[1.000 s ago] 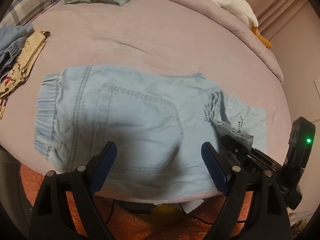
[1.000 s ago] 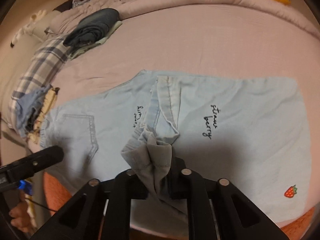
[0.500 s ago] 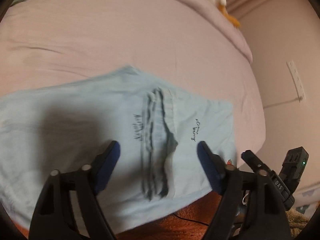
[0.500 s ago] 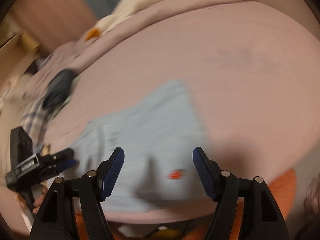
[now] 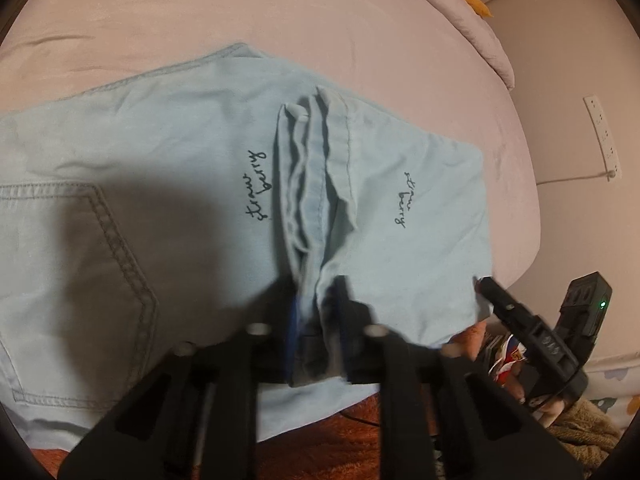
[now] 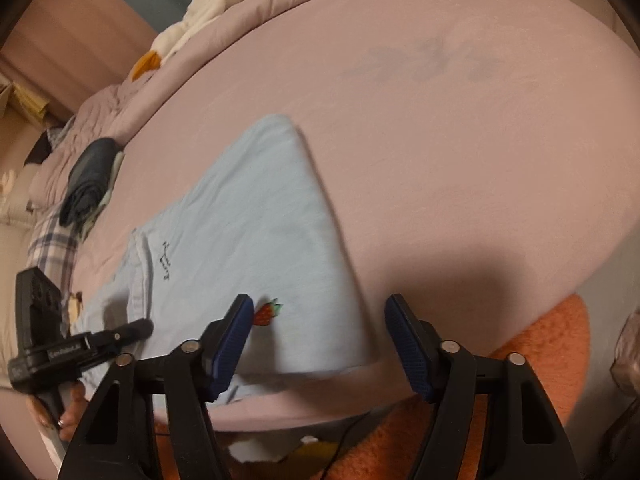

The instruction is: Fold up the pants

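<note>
So the pants (image 5: 168, 184) are spread flat across the bed (image 5: 280, 20), light blue denim, running along the bed's near edge with a bit of cloth hanging over it. The far end of the bed has a bunched-up blanket (image 6: 104, 104) and a dark pile of folded clothes (image 6: 86, 178), well apart from the pants.

The left gripper (image 5: 316, 316) is clamped down on the rumpled ridge of cloth (image 5: 308, 168) in the middle, between the two "straw berry" scribbles, right at the near edge. Its fingers are pinched close with fabric squeezed between them. The right gripper (image 6: 320, 340) is wide open with nothing in it, hanging just over the near corner of the leg end, with the little strawberry patch (image 6: 267, 313) beside its left finger.

My guess is the right one is about to pinch that leg corner so both can carry the fold over. Where this goes sideways:

- The left one seems to have several bunched layers. If it only really holds the top ones, the rest slide out when lifted and the fold comes out lumpy.
- The right one could grab the bedsheet along with the denim, since the cloth lies flat against it there.
- The overhanging bit might drag the whole thing toward the floor if both lift unevenly.

The left view is a bit blurry at the grip, so I can't tell how deep the bite goes.
</note>
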### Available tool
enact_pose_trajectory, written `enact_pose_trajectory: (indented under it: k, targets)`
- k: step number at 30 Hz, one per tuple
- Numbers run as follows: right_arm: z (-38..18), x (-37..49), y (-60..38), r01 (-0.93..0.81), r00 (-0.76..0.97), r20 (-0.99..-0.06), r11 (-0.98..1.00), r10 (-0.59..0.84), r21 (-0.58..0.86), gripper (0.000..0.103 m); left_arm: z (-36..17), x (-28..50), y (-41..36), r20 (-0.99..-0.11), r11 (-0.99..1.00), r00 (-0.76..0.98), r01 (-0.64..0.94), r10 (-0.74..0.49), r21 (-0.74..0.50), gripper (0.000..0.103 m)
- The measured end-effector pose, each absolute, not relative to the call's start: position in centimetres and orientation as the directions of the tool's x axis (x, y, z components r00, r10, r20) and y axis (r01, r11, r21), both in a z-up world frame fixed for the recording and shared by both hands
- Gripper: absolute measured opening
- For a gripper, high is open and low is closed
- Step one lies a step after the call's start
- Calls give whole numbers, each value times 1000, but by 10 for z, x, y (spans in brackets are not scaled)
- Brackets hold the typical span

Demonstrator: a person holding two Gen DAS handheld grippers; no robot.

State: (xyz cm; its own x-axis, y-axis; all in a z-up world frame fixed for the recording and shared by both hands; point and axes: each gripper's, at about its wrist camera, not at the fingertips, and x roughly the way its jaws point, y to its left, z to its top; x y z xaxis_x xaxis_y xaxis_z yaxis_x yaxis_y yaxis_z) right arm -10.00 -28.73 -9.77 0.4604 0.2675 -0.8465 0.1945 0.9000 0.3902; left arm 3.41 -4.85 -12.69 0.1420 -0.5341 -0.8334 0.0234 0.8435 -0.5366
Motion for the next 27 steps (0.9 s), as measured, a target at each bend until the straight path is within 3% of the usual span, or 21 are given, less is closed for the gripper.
enact_pose_trajectory:
  k: [2,3,4,6,15,27]
  targets:
    - [-99,-95,-280,183,452,-855,911,256,369,51,-123,30,-48,-830,842,162,23,-534,-538,8]
    - [-98,-93,-277,182,453,-863,924,226,337,39,-120,26,-45,-826,840,173,23,-537,-542,7]
    - [-97,-92,-275,180,454,-867,932,204,313,33,-115,23,-43,-821,837,183,27,-541,-546,7]
    - [-93,-95,-277,173,466,-858,928,218,330,24,-105,14,-39,-810,832,210,34,-548,-554,7]
    - [-102,-90,-269,160,436,-878,944,195,289,24,-129,18,-45,-851,873,209,33,-482,-487,10]
    - [-106,-84,-267,172,424,-890,950,167,261,24,-126,10,-35,-851,871,206,16,-483,-491,16]
